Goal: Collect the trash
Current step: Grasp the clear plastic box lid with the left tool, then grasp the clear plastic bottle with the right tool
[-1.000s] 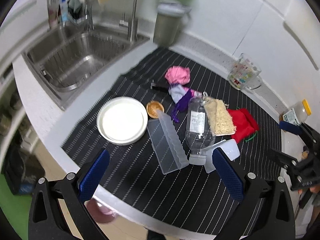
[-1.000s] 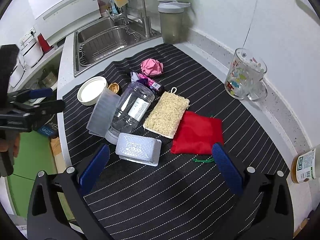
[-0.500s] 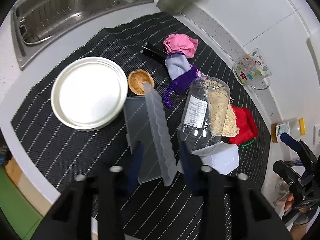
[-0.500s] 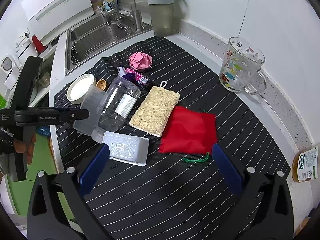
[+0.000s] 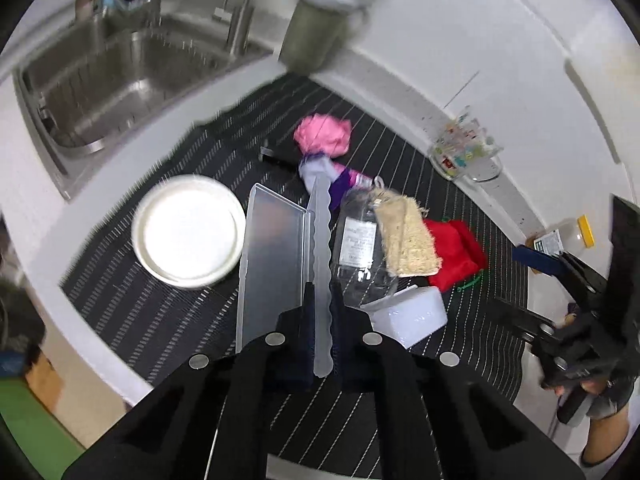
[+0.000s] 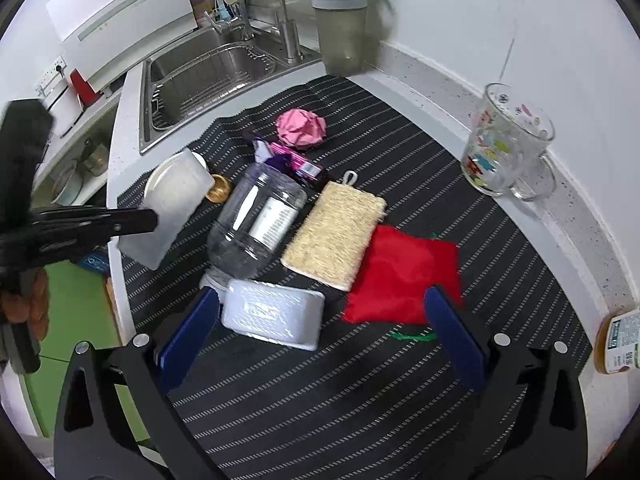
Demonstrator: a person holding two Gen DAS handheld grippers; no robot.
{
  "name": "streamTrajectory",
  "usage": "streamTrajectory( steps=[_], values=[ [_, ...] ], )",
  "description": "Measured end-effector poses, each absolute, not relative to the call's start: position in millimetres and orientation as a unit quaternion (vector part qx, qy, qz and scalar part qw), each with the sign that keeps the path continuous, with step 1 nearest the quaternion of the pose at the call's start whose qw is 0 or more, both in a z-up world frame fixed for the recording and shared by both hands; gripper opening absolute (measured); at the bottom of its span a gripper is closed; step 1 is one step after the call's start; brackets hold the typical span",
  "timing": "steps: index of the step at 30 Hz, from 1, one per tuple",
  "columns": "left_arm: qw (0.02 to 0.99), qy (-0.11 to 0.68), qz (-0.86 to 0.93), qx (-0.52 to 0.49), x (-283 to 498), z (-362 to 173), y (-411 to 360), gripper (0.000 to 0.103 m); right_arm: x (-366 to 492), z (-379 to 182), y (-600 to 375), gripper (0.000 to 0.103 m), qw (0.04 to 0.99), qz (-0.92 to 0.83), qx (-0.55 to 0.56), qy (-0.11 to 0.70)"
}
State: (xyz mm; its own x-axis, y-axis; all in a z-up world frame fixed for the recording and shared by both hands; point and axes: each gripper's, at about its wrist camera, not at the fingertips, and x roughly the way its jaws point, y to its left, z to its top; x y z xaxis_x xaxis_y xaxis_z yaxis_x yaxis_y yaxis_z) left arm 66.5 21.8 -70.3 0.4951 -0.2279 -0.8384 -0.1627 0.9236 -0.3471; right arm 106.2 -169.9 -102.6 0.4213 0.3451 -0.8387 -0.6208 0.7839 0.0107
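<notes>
My left gripper (image 5: 322,300) has its jaws closing tight on the upright lid of a clear plastic box (image 5: 276,248), and the pads press the thin lid from both sides. In the right wrist view that left gripper (image 6: 148,220) holds the clear plastic box (image 6: 172,208) at the mat's left edge. My right gripper (image 6: 320,320) is open and hovers over a white foam tray (image 6: 272,316). An empty clear bottle (image 6: 256,220) lies beside the box. A pink paper ball (image 6: 302,128) and a purple wrapper (image 6: 288,162) lie further back.
A loofah pad (image 6: 336,236) and a red cloth (image 6: 400,276) lie on the striped mat (image 6: 320,400). A white plate (image 5: 188,232) sits left. A glass mug (image 6: 504,148), grey shaker (image 6: 344,28), small jar (image 6: 618,340) and sink (image 6: 208,76) ring the mat.
My left gripper went from wide open to shut on the plastic box's raised lid. The right gripper drifted slightly closer to the foam tray and stayed open.
</notes>
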Motion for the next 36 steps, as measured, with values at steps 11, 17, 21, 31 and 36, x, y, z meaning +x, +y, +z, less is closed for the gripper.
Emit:
streamTrajectory(
  steps=[11,17,21,31,36],
  values=[
    [0.872,0.467,-0.011,-0.147,48.5,-33.0,37.5,0.007,135.1,-137.1,-108.8,0.1,0.803,0.28,-0.113,0.514],
    [0.87,0.466,-0.01,-0.159,44.9,-37.9,50.4,0.007,146.3,-156.5,-83.2,0.092,0.797,0.274,-0.108,0.527],
    [0.868,0.467,-0.012,-0.167,39.8,-43.3,53.1,0.007,153.1,-169.5,-69.8,0.074,0.787,0.271,-0.116,0.542],
    [0.874,0.454,-0.011,-0.174,28.9,-33.6,45.0,0.007,127.9,-130.3,-86.4,0.066,0.793,0.321,-0.126,0.502],
    [0.881,0.438,0.017,-0.181,1.1,-20.6,41.8,0.007,88.7,-89.3,-92.0,0.066,0.795,0.374,-0.19,0.439]
  ],
)
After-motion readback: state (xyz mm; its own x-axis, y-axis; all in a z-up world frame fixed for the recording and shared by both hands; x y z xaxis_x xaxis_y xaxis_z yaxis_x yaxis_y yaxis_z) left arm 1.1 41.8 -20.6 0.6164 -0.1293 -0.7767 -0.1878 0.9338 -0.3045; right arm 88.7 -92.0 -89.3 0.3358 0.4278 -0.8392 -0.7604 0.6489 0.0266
